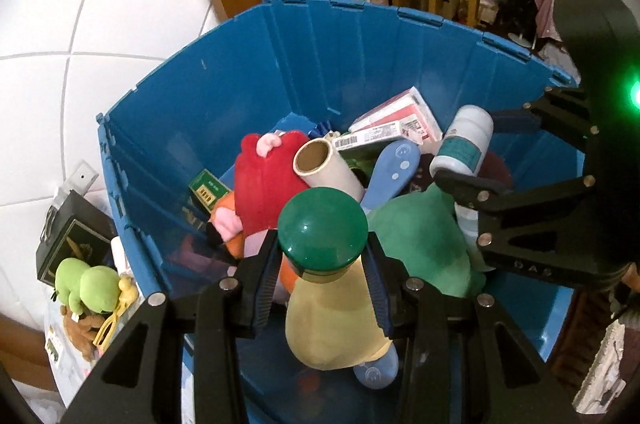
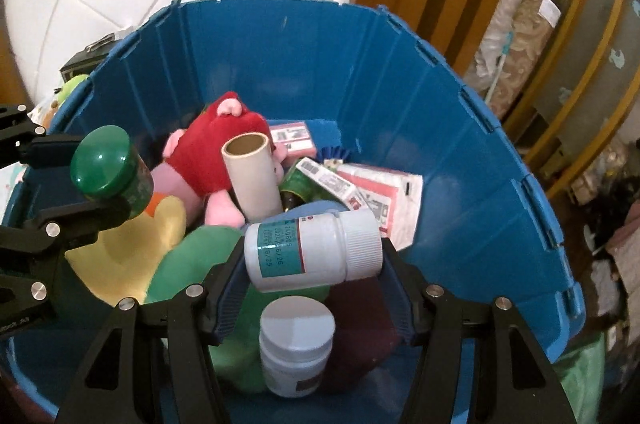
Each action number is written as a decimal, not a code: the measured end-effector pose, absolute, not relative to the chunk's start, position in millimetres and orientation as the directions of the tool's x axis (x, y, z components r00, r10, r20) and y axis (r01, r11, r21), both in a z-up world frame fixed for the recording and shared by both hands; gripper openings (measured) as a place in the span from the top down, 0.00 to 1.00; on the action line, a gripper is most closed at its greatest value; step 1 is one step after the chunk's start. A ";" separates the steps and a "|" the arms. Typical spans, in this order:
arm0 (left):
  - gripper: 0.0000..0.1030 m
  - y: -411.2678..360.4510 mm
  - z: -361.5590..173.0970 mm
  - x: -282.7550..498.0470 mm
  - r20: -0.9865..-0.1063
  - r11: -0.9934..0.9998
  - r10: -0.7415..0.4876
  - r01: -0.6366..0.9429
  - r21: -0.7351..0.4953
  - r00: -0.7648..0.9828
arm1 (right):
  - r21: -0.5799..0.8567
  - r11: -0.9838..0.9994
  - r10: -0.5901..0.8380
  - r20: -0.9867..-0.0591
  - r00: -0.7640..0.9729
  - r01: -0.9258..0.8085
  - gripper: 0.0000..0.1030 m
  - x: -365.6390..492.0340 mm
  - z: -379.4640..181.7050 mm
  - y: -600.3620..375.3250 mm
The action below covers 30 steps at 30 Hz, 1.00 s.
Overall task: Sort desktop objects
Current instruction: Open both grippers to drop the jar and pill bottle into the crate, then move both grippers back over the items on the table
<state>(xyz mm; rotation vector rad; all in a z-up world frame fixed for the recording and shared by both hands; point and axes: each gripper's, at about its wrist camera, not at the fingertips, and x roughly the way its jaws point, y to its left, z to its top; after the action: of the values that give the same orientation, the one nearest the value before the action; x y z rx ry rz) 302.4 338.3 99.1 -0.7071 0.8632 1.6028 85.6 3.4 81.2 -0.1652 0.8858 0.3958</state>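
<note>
My left gripper (image 1: 322, 284) hung over the blue bin (image 1: 224, 72), its fingers (image 1: 262, 288) partly closed and pressed on either side of a green-capped jar (image 1: 323, 230), just under the cap. The jar was clear of the contents — a yellow plush (image 1: 332, 328) lay directly beneath it.

My right gripper (image 2: 316, 264) stood over the same bin, just beside the left. Its fingers (image 2: 226, 288), a little wider apart, held a white bottle (image 2: 312, 248) crosswise, ribbed cap towards the right finger; both ends met the pads. A second white bottle (image 2: 296, 344) stood upright below, on the bin floor.

Bin contents noted: a red and pink plush (image 2: 212, 152), a cardboard tube (image 2: 252, 176) leaning on it, a green plush (image 1: 420, 240), a blue paddle-shaped thing (image 1: 394, 168) and several red-and-white packets (image 2: 380, 196) against the far wall.

Outside the bin, at its left — a lime plush (image 1: 86, 284), a black box (image 1: 68, 240) and yellow toy glasses (image 1: 110, 324). Whether these rested on a worktop I could not tell. White floor tiles (image 1: 80, 24) lay beyond.
</note>
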 end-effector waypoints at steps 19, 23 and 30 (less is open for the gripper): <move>0.31 298.4 130.4 297.4 -0.708 -0.187 0.653 -0.963 0.196 -0.271 | 0.036 0.922 0.285 -0.739 0.611 -0.387 0.00 71.7 99.1 -8.4; 0.31 284.1 137.3 288.5 -0.685 -0.223 0.677 -0.962 0.156 -0.268 | 0.043 0.918 0.301 -0.720 0.625 -0.394 0.00 64.8 106.7 -6.4; 0.31 249.8 146.9 266.7 -0.615 -0.314 0.723 -0.943 0.115 -0.315 | 0.048 0.909 0.330 -0.689 0.645 -0.414 0.00 51.3 122.5 6.8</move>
<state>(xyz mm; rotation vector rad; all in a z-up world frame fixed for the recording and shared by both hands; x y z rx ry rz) 266.7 249.8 146.9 -0.5561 0.5604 1.8475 51.3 6.8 122.5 -0.1179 0.7601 0.4240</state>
